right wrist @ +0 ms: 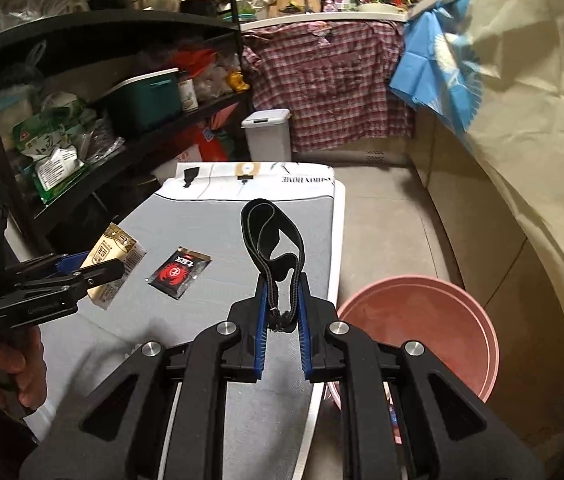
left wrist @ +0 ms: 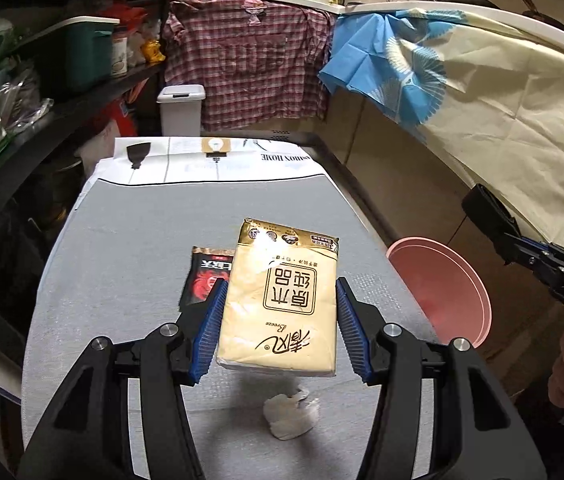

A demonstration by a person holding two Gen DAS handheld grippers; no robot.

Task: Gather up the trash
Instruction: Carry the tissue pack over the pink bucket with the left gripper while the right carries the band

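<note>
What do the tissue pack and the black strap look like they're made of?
The tissue pack looks wrapped in glossy plastic film: glare on its gold top, soft corners. The black strap, held in the right tongs, seems matte woven elastic: it loops limply, with a small metal fitting.

Right tongs (right wrist: 282, 300) pinch a black strap (right wrist: 271, 236) beside the pink basin (right wrist: 478, 312).

On the worktop (left wrist: 121, 248), a sachet (left wrist: 205, 280) lies left of the raised tissue pack (left wrist: 277, 296), a crumpled tissue (left wrist: 292, 416) nearer. A basin (right wrist: 414, 320) sits on the floor right of the worktop, a lidded bin (left wrist: 181, 110) beyond its far end.
</note>
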